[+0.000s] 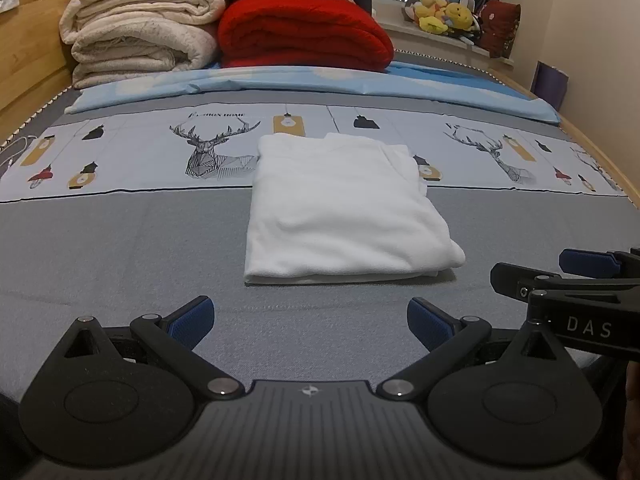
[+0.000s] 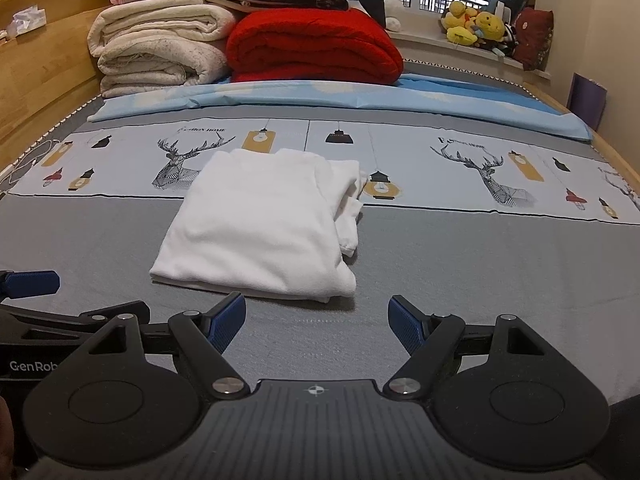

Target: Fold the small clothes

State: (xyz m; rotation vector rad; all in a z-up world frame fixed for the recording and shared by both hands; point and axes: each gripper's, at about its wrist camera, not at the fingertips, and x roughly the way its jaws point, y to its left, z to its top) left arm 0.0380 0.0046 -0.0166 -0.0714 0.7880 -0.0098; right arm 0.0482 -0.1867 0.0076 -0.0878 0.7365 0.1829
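Note:
A white garment (image 1: 340,208) lies folded into a neat rectangle on the grey bed cover; it also shows in the right wrist view (image 2: 260,224), with loose layers bunched along its right edge. My left gripper (image 1: 310,324) is open and empty, a short way in front of the garment's near edge. My right gripper (image 2: 316,322) is open and empty, just in front of the garment's near right corner. The right gripper also shows in the left wrist view at the right edge (image 1: 560,276). One blue pad of the left gripper shows at the left edge of the right wrist view (image 2: 32,283).
Folded cream blankets (image 1: 140,36) and a red blanket (image 1: 304,32) are stacked at the bed's head. A light blue sheet (image 1: 320,84) lies in front of them. A wooden bed frame (image 2: 44,76) runs along the left. Plush toys (image 2: 476,26) sit on the windowsill.

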